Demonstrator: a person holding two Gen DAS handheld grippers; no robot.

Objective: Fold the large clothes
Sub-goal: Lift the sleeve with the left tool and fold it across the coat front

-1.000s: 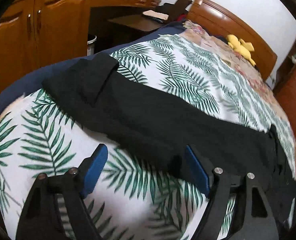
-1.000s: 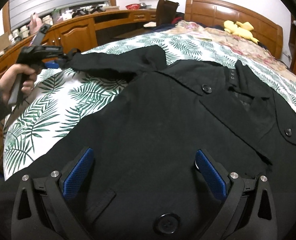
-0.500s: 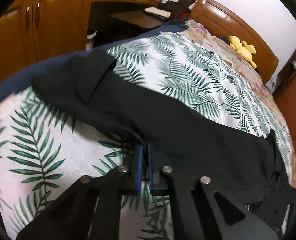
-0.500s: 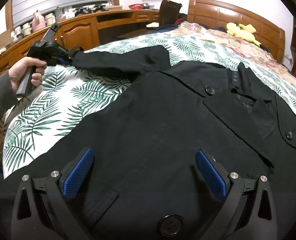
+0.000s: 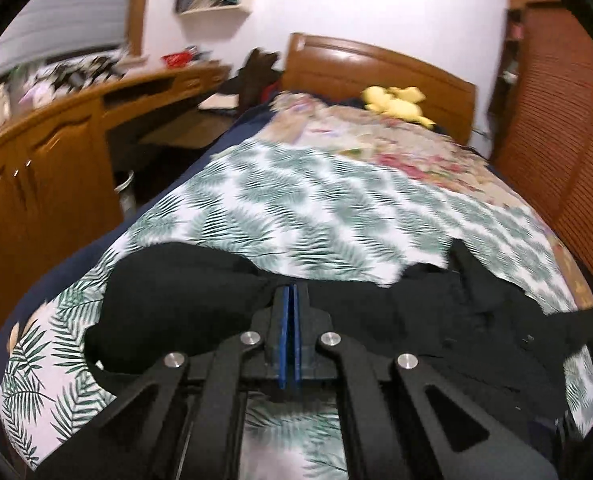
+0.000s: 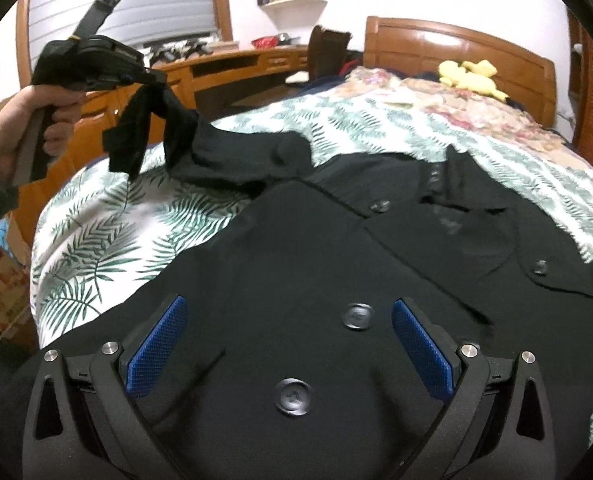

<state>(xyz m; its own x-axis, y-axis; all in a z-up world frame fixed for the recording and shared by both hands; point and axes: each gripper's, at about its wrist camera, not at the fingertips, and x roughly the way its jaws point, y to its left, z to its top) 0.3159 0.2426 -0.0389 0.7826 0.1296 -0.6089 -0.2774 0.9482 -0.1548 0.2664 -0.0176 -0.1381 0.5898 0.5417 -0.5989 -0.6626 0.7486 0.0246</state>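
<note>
A large black buttoned jacket (image 6: 336, 264) lies spread on the fern-print bedspread (image 6: 108, 240). Its sleeve (image 6: 216, 152) is lifted off the bed at the left, the cuff dangling. My left gripper (image 5: 289, 294) is shut on that sleeve (image 5: 184, 300); in the right wrist view the same left gripper (image 6: 152, 78) is held by a hand (image 6: 24, 120) well above the bed. My right gripper (image 6: 288, 320) hovers open over the jacket's lower front, blue pads (image 6: 156, 344) wide apart, two buttons (image 6: 358, 316) between and below them, nothing gripped.
A wooden headboard (image 6: 456, 44) with a yellow soft toy (image 6: 468, 76) closes the far end. Wooden cabinets and a desk (image 5: 56, 160) run along the left of the bed. A cardboard box (image 6: 0, 288) stands by the bed's left edge. A slatted wardrobe (image 5: 556, 140) stands right.
The left gripper shut on the sleeve's edge, then rose and carried it up off the bedspread toward the jacket. The right gripper edged forward over the jacket, still open.
</note>
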